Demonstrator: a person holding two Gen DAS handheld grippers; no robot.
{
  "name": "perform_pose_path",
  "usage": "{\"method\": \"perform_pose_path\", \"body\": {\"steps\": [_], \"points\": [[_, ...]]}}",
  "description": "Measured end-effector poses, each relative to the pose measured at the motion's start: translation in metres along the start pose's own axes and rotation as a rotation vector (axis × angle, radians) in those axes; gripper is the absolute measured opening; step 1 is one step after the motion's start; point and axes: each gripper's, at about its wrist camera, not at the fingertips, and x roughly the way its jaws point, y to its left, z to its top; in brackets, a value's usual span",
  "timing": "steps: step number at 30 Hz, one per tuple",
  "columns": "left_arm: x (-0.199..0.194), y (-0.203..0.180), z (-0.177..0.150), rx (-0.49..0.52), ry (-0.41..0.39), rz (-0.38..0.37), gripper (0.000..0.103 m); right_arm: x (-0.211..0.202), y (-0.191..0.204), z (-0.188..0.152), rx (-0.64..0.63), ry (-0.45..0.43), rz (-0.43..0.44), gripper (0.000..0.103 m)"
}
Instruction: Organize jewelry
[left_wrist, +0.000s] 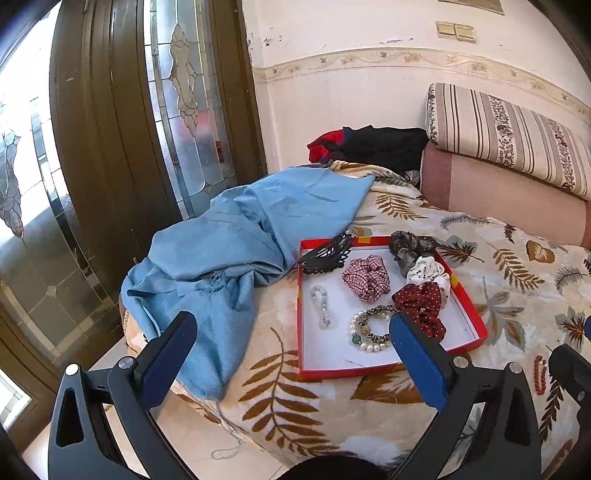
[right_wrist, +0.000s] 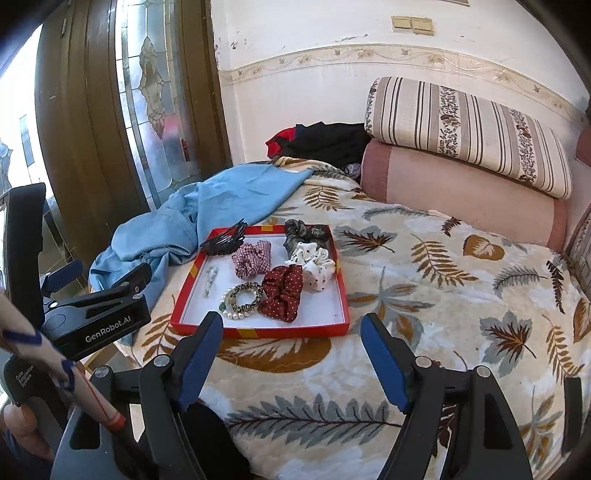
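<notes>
The left tongs (left_wrist: 291, 363) are hanging over the near edge of the bed (right_wrist: 424, 295), spread wide and holding nothing. The right tongs (right_wrist: 291, 356) are doing the same, released with only the leafy blanket between the blue pads. Near the right tongs a red bead bracelet (left_wrist: 540, 374) is lying on the blanket, outside the box, and part of it is hiding behind a black gripper part.

Just past the tongs a flat red box (right_wrist: 258, 330) is sitting on the bed. Inside it a pearl bracelet (right_wrist: 232, 303) is touching a leopard hair tie (right_wrist: 246, 297). Beside them a dark red dotted scrunchie (right_wrist: 281, 293) is lying, then a white dotted scrunchie (right_wrist: 316, 269), a checked scrunchie (right_wrist: 251, 260) and a grey scrunchie (right_wrist: 303, 230). A small pale bracelet (right_wrist: 210, 280) is lying alone on the left side; it is hard to make out. A black hair clip (right_wrist: 225, 242) is leaning on the box's far left corner.

A blue cloth (left_wrist: 236, 243) is crowding the box on the left and hanging off the bed. Farther back, dark and red clothes (left_wrist: 369, 146) are piled by the wall, next to a pink bolster (right_wrist: 461, 195) with a striped pillow (right_wrist: 469, 133) on top.
</notes>
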Motion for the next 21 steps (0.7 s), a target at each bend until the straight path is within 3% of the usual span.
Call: {"method": "perform_pose_path", "body": {"steps": [21], "points": [[0.002, 0.010, -0.001, -0.023, -0.001, 0.013, 0.103, 0.002, 0.007, -0.002, -0.019, 0.009, -0.005, 0.081]]}}
